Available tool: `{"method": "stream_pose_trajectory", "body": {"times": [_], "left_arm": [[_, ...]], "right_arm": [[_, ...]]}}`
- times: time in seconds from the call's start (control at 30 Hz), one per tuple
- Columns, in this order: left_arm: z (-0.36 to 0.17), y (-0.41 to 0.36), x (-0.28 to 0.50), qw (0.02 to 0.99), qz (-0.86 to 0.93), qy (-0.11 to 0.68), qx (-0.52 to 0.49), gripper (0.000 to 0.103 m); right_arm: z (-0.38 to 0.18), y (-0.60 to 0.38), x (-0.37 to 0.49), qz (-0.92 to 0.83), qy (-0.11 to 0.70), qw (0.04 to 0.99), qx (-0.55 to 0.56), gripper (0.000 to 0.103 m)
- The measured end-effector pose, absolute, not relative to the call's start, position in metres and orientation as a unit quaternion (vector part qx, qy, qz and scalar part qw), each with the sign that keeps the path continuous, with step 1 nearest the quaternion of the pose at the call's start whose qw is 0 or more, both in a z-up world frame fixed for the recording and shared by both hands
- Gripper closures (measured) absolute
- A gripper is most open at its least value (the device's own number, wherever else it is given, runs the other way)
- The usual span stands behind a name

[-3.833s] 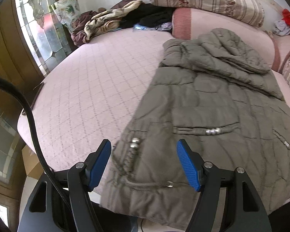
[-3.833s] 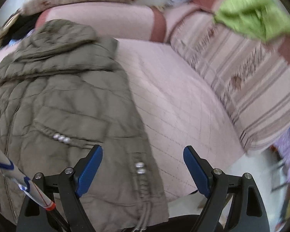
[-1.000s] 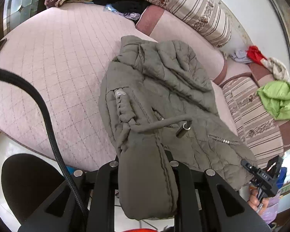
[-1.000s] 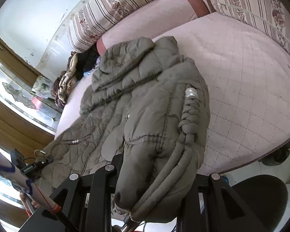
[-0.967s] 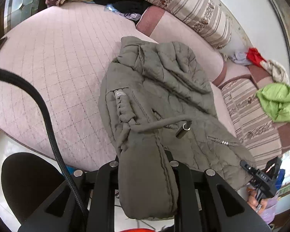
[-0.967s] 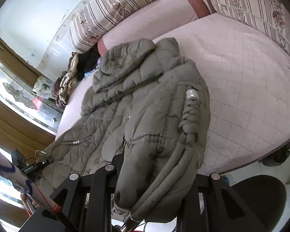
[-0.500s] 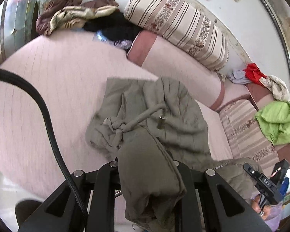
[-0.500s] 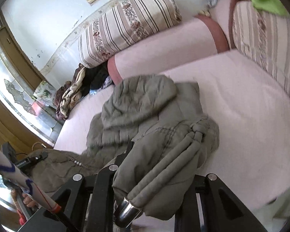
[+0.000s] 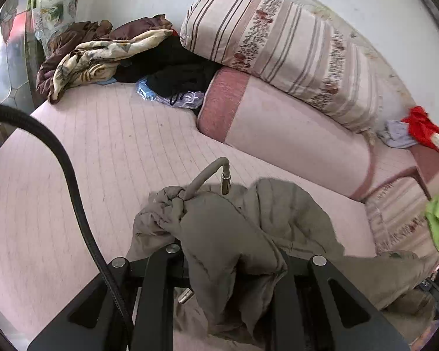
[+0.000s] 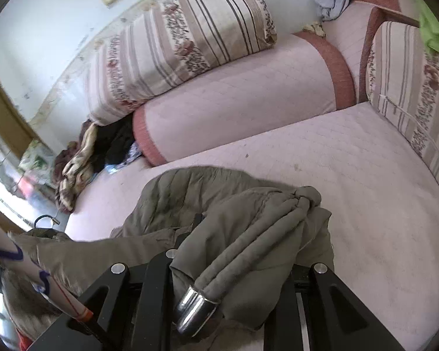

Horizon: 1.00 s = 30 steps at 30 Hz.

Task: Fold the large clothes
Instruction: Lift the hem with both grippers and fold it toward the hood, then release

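Raised since the earlier frames, the olive padded coat [image 9: 231, 234] now hangs bunched between both tools, its hem lifted off the pink quilted bed [image 9: 73, 175]. Left gripper [image 9: 219, 266] is pinched on one hem corner, where a drawstring [image 9: 207, 172] arcs upward. Right gripper [image 10: 231, 266] is pinched on the other corner, a metal cord tip [image 10: 193, 310] beside it. Beyond lie a pink bolster [image 9: 292, 134], then a striped pillow [image 9: 278, 46].

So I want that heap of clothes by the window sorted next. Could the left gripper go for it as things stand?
Probably not yet: the left gripper is shut on the jacket. The pink bed toward the clothes heap looks open otherwise.
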<state>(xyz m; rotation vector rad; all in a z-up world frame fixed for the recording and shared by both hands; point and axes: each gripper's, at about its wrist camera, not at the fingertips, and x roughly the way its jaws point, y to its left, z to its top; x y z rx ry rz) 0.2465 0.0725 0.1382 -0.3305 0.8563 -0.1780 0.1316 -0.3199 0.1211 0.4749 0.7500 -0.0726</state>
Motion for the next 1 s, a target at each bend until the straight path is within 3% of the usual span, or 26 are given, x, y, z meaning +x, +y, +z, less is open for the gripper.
{"method": "stream_pose_trajectory", "body": {"times": [0.37, 0.77, 0.9, 1.0], "left_arm": [[0.051, 0.051, 0.372, 0.871, -0.004, 0.476, -0.122, 0.085], [-0.011, 0.026, 0.420, 0.865, 0.010, 0.494, -0.093, 0.081], [-0.012, 0.032, 0.422, 0.859, 0.000, 0.501, -0.109, 0.078], [0.004, 0.039, 0.417, 0.855, -0.019, 0.506, -0.116, 0.073]], "right_arm": [[0.043, -0.363, 0.269, -0.080, 0.424, 0.863, 0.262, 0.082], [-0.014, -0.383, 0.308, -0.080, 0.433, 0.847, 0.297, 0.079], [-0.019, -0.387, 0.304, -0.077, 0.425, 0.842, 0.324, 0.074], [-0.001, -0.387, 0.293, -0.073, 0.409, 0.848, 0.329, 0.064]]}}
